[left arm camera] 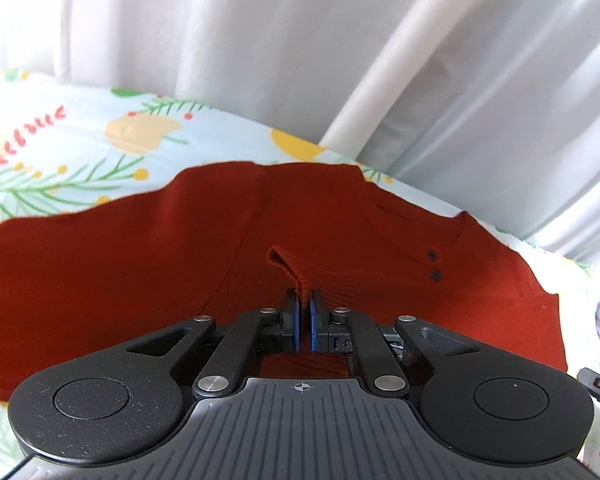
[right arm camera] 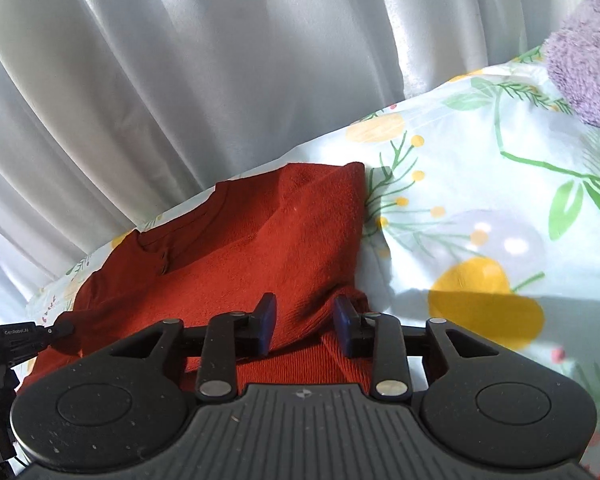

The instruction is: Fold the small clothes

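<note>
On the flowered sheet [right arm camera: 480,184], the left gripper [left arm camera: 303,300] pinches the red sweater's [left arm camera: 140,264] ribbed cuff [left arm camera: 296,276] and should carry it inward low and taut, while the right gripper [right arm camera: 306,316], jaws apart over the hem, presses nothing.

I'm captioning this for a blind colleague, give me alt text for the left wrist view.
The left gripper has its fingers shut on a ribbed cuff of a rust-red sweater, which lies spread on a flowered bedsheet. Two dark buttons mark the sweater's neckline, and pale curtains hang behind.
</note>
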The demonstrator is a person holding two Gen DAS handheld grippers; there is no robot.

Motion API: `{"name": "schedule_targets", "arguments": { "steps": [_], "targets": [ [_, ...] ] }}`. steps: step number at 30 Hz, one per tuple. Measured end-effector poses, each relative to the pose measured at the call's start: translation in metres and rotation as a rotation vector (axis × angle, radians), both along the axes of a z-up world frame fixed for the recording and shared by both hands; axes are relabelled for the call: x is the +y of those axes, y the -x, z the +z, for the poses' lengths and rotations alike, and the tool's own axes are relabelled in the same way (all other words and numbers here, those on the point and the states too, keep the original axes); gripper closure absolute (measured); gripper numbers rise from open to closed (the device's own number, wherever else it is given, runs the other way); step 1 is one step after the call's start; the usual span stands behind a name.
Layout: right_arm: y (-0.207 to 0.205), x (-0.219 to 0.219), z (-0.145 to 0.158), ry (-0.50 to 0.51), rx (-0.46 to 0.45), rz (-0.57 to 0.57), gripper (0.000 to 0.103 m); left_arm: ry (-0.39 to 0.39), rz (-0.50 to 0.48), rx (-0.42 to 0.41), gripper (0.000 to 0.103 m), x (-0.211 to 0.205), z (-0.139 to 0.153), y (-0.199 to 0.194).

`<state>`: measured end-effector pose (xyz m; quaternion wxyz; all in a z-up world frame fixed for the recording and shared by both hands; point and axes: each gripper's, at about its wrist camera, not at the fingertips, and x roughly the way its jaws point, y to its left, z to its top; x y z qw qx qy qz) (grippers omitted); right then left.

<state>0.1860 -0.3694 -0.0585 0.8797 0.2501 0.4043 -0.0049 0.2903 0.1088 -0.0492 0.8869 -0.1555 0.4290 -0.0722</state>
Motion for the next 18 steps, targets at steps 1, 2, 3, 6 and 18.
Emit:
{"name": "schedule_targets", "arguments": {
  "steps": [1, 2, 3, 6, 18],
  "targets": [
    [-0.004, 0.0, 0.0, 0.004, 0.001, 0.005, 0.069, 0.01, -0.004, 0.006, 0.096, 0.0, -0.004, -0.002],
    [-0.008, 0.001, -0.001, 0.006, 0.003, 0.01, 0.069, 0.015, -0.011, 0.016, 0.096, 0.0, -0.008, -0.005],
    [-0.013, 0.001, -0.003, 0.006, 0.006, 0.011, 0.068, 0.018, -0.013, 0.024, 0.095, 0.001, -0.012, -0.006],
    [-0.023, -0.002, -0.007, -0.007, 0.008, 0.013, 0.067, 0.036, -0.01, 0.061, 0.091, 0.001, -0.022, -0.01],
    [-0.061, -0.014, -0.022, -0.011, 0.011, -0.025, 0.052, 0.132, -0.003, 0.021, 0.097, 0.011, -0.019, -0.022]
  ]
}}
